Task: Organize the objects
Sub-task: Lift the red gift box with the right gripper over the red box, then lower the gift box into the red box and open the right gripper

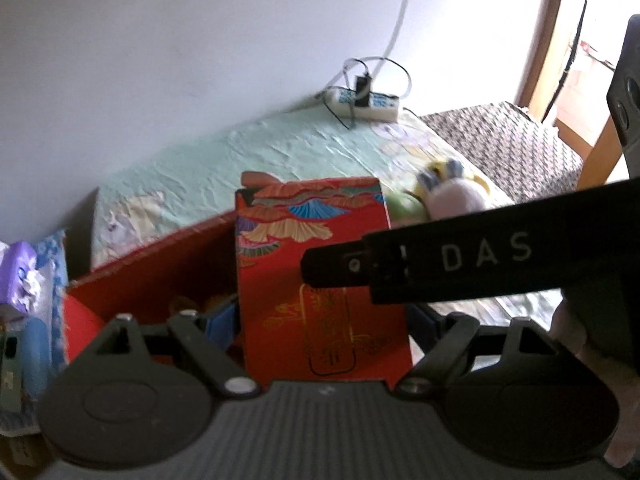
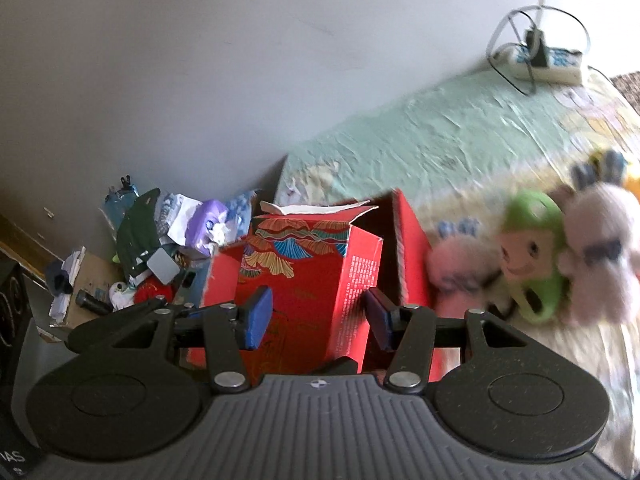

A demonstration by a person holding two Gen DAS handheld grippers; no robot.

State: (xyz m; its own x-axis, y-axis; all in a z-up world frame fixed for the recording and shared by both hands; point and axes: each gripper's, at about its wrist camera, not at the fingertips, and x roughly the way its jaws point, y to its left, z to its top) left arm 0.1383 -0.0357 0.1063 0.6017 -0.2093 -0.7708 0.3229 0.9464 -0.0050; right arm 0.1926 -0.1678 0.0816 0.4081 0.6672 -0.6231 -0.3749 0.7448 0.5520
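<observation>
You had the left gripper (image 1: 320, 320) clamped on the small red box (image 1: 320, 280) over the larger open red box (image 1: 160, 276) on the bed (image 1: 240, 152), your right gripper (image 2: 316, 316) wide around it, so releasing early risked tipping it.

"DAS" in pale capitals on black bar (image 1: 472, 258) crossing left wrist view, letters before it cut off. "IAS" fragment on black object (image 2: 16, 458) at bottom left corner of right wrist view. Red box (image 1: 320, 280) has gold framed panel with characters on front, too blurry to read. Side of same box in right wrist view carries block of fine white print, also unreadable. Power strip (image 1: 370, 102) has blue markings, illegible.
</observation>
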